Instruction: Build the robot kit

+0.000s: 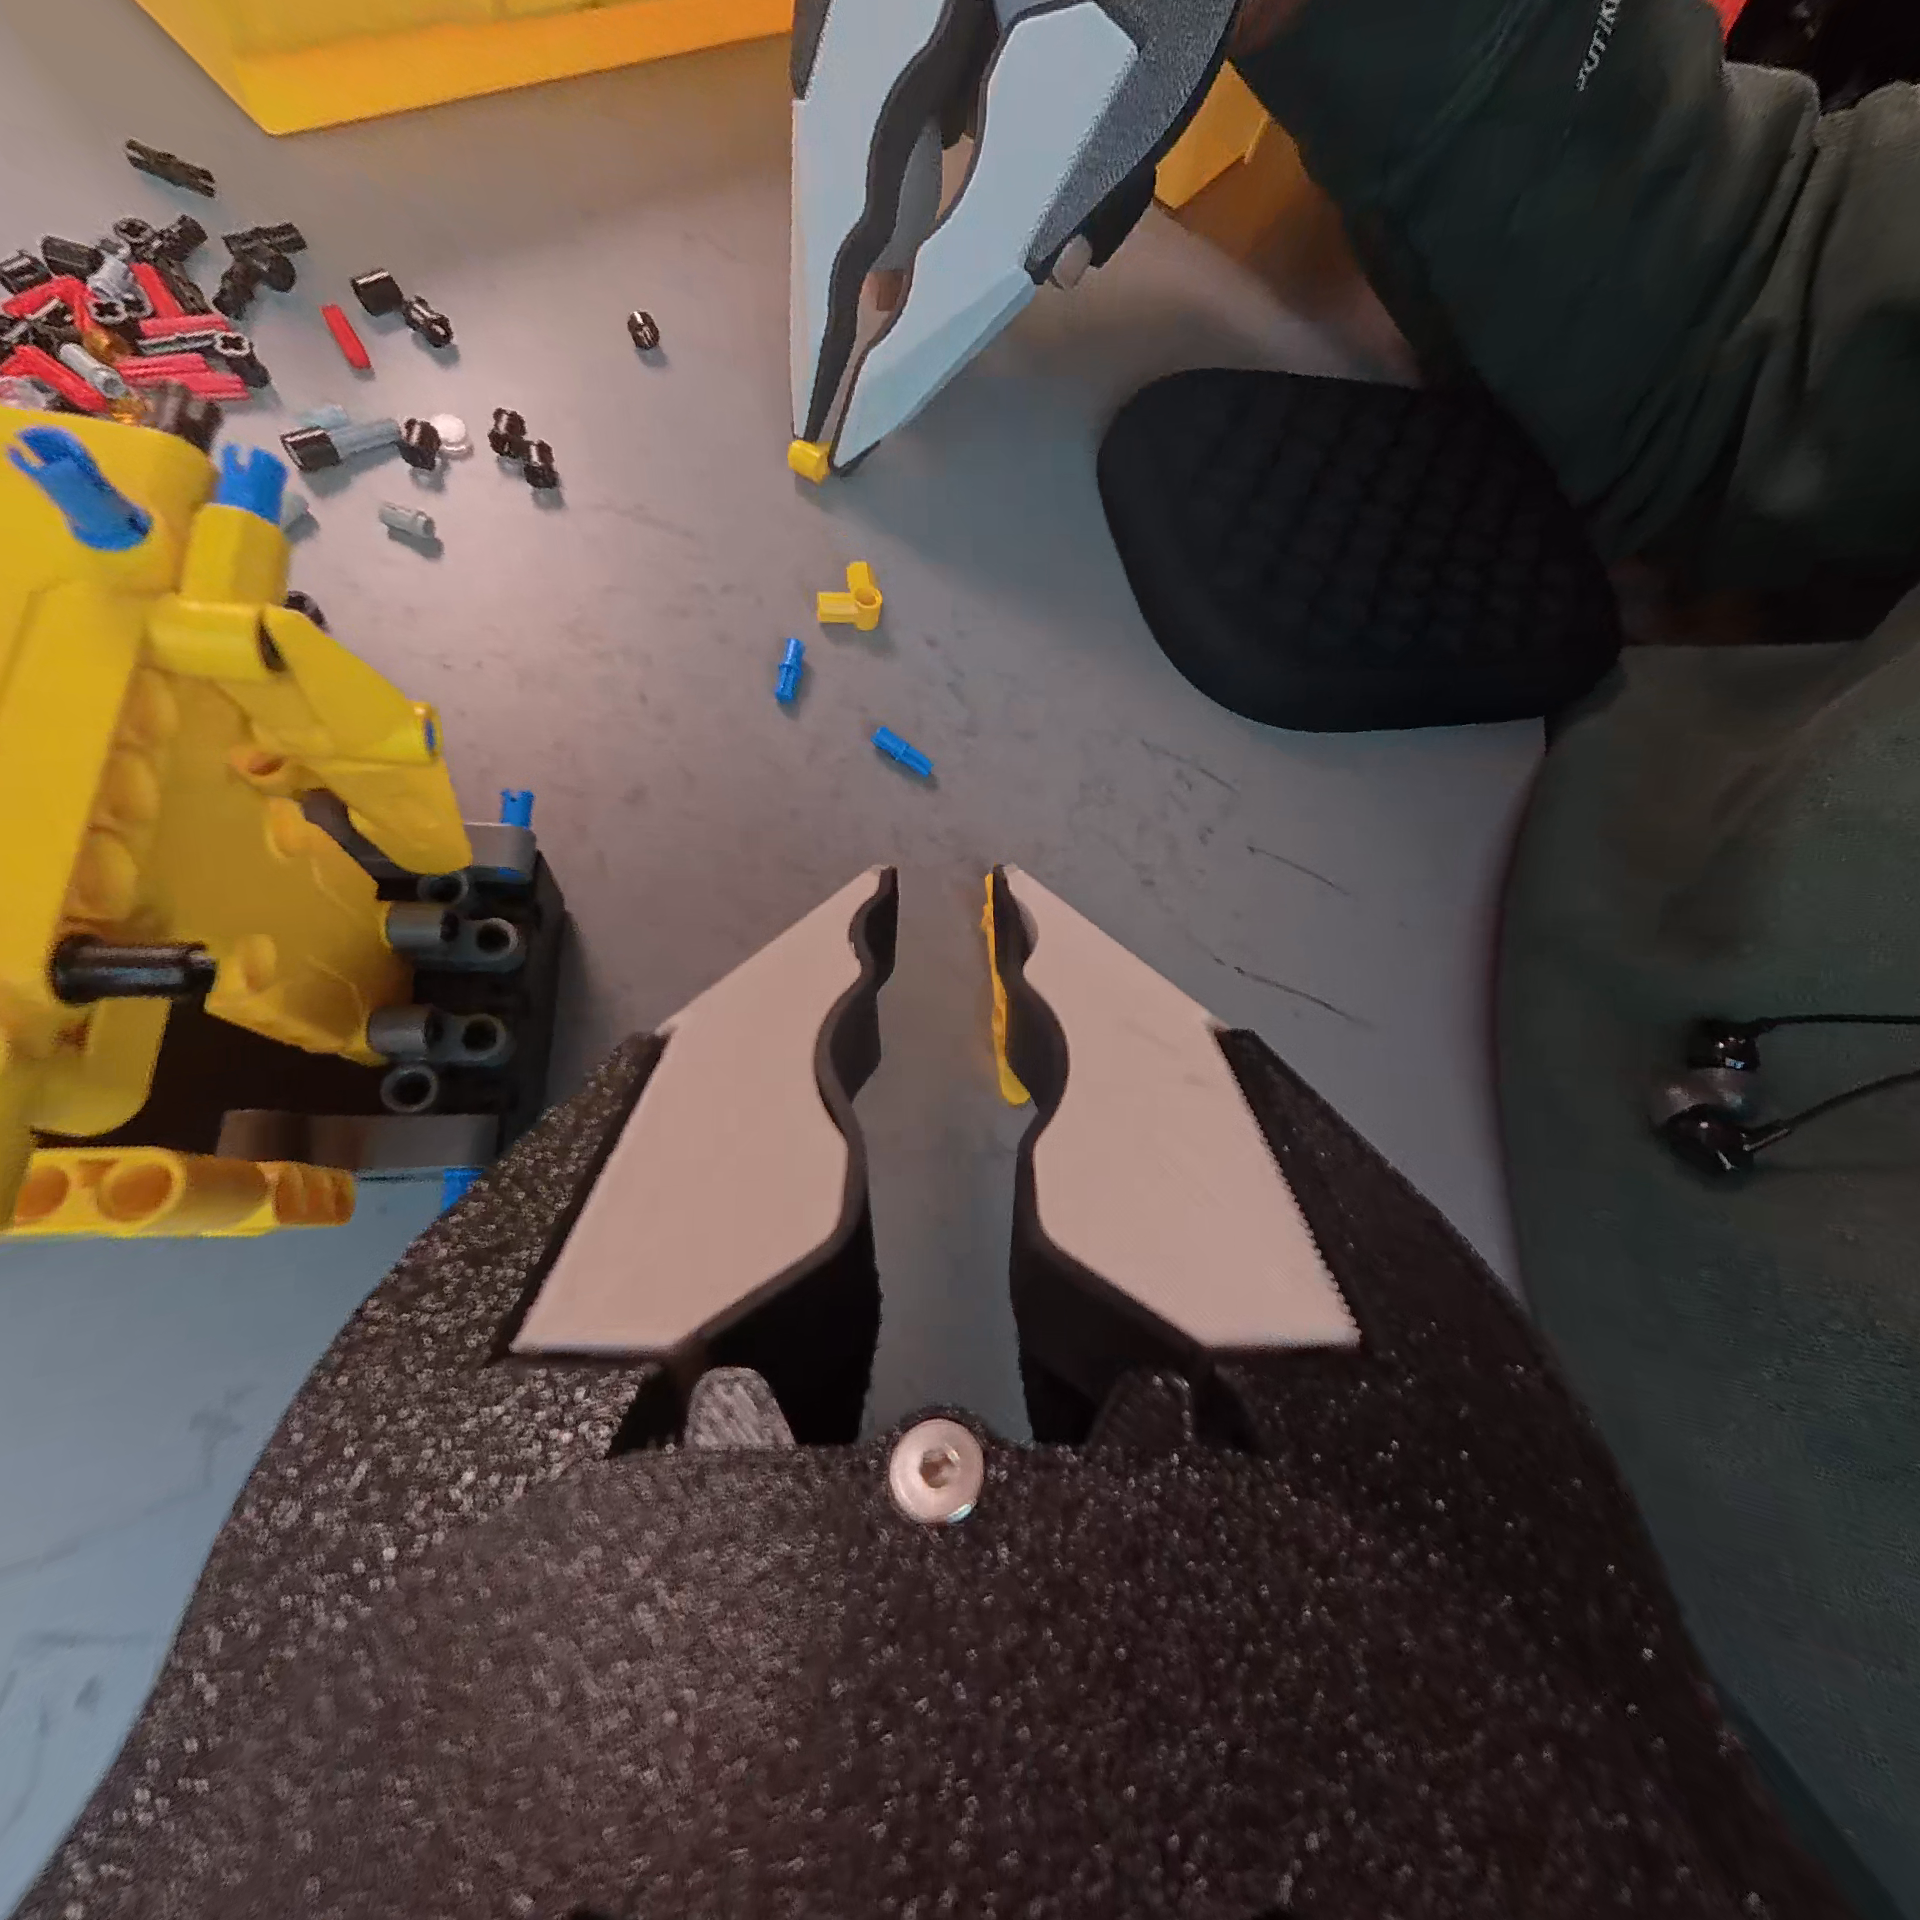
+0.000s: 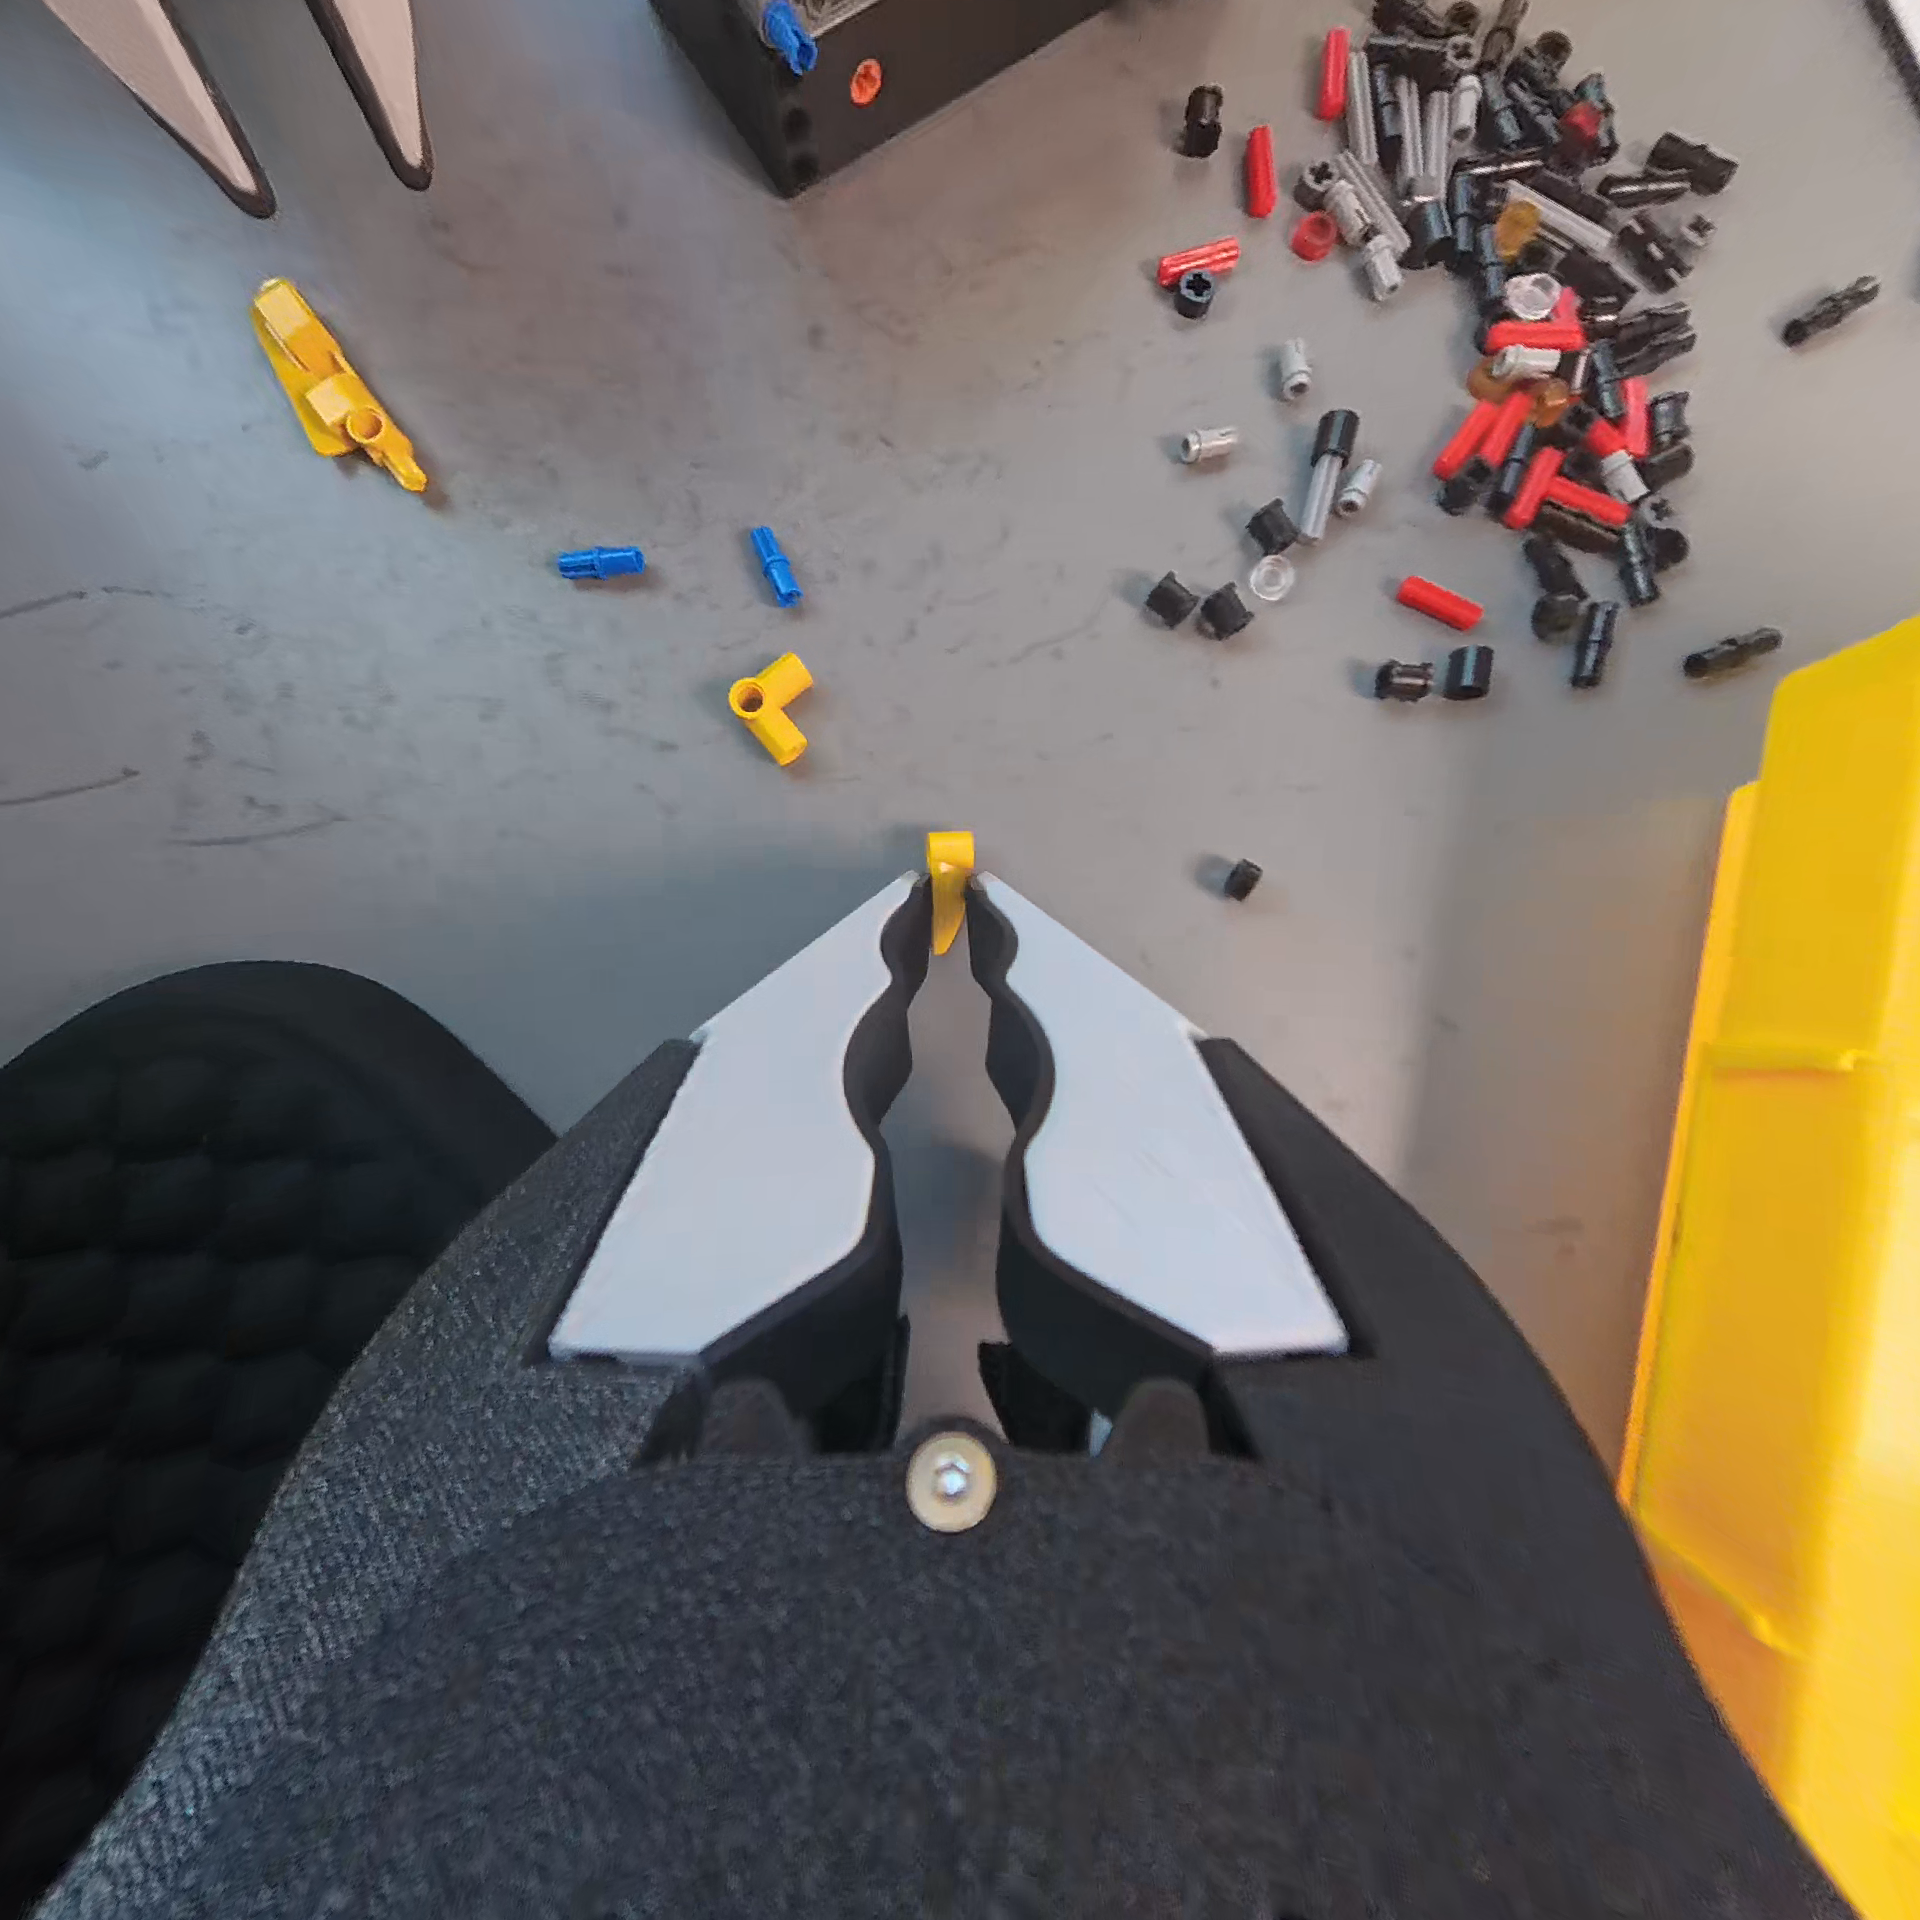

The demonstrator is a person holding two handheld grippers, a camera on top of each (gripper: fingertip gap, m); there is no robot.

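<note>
The right gripper is clamped at its fingertips on a small yellow plastic connector piece, held just above the grey scuffed tabletop. The left gripper has its jaws parted with a gap between them; a thin yellow plastic panel piece lies on the tabletop just under the inner edge of one finger, and whether it touches cannot be told. Taking the yellow L-shaped plastic connector on the tabletop as landmark: the held piece is just nearer the right gripper than it, two blue plastic pins lie just beyond it, and a heap of red, black and grey small plastic parts lies well off to its right. A yellow and black toy brick model stands far to its side, close beside the left gripper
</note>
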